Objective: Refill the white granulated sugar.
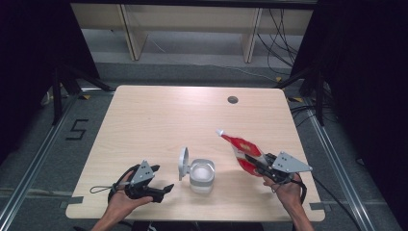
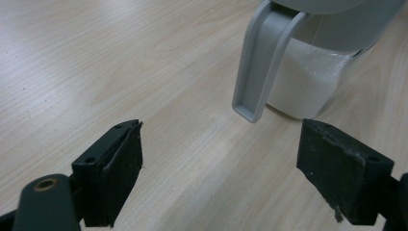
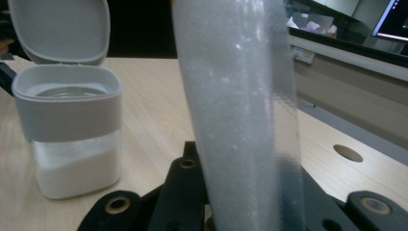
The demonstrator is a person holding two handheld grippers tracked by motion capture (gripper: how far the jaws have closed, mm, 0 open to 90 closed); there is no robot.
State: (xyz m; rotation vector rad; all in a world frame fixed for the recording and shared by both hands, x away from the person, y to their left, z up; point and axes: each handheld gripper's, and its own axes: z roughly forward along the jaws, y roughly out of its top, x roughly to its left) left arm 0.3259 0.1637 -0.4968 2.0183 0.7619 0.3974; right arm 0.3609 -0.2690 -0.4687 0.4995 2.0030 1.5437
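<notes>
Gripping a red and white pouch near its lower end, the right gripper sits at the near right of a pale wooden table. Its jaws are nearly closed and pinch the pouch between them. The pouch rises at a slant, up and to the left, its white spout the farthest tip. In the right gripper view the pouch stands up between the black jaws as a pale, translucent column with a grainy look; what it holds is hard to tell from that blurred, close view.

Just left of the pouch, near the table's front middle, stands a small clear container with a grey collar. Its hinged grey lid is flipped open and stands upright on the left side. A white powder fills the lower part, its surface sloping, as the right gripper view shows.

The left gripper rests at the near left of the table, held in the person's left hand. Its jaws stand wide apart with nothing between them, pointing toward the container. In the left gripper view the open lid hangs just beyond the jaws, not touching them.

A small dark round hole lies at the table's far right.
</notes>
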